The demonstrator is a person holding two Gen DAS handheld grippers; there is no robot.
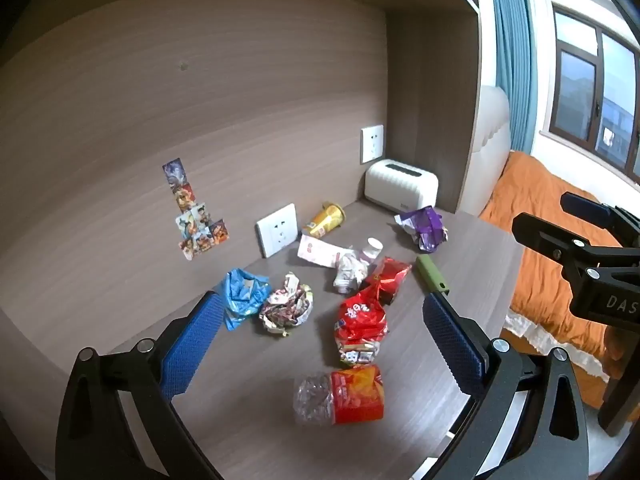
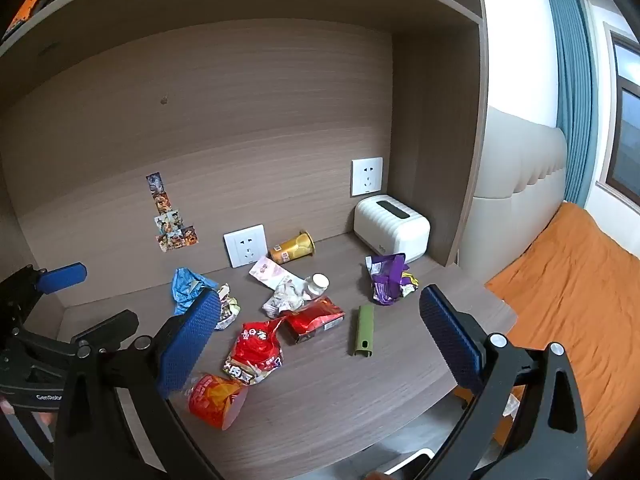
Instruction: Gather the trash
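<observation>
Trash lies scattered on the wooden desk [image 1: 256,392]: a crushed bottle with a red label [image 1: 340,396] nearest, a red snack bag [image 1: 360,328], a dark red packet [image 1: 390,278], a blue wrapper [image 1: 242,294], a crumpled patterned wrapper [image 1: 286,308], white crumpled paper [image 1: 350,272], a purple wrapper [image 1: 424,228], a yellow cup on its side [image 1: 326,220], and a green case [image 1: 432,274]. My left gripper [image 1: 324,340] is open above the red bag and bottle, holding nothing. My right gripper [image 2: 320,336] is open and empty above the desk's front, over the red bag [image 2: 256,350] and green case [image 2: 363,330].
A white toaster [image 1: 400,186] stands at the back right corner. Two wall sockets [image 1: 278,234] and stickers [image 1: 196,216] are on the back panel. A bed with an orange cover [image 1: 552,248] lies right of the desk. A shelf overhangs the desk.
</observation>
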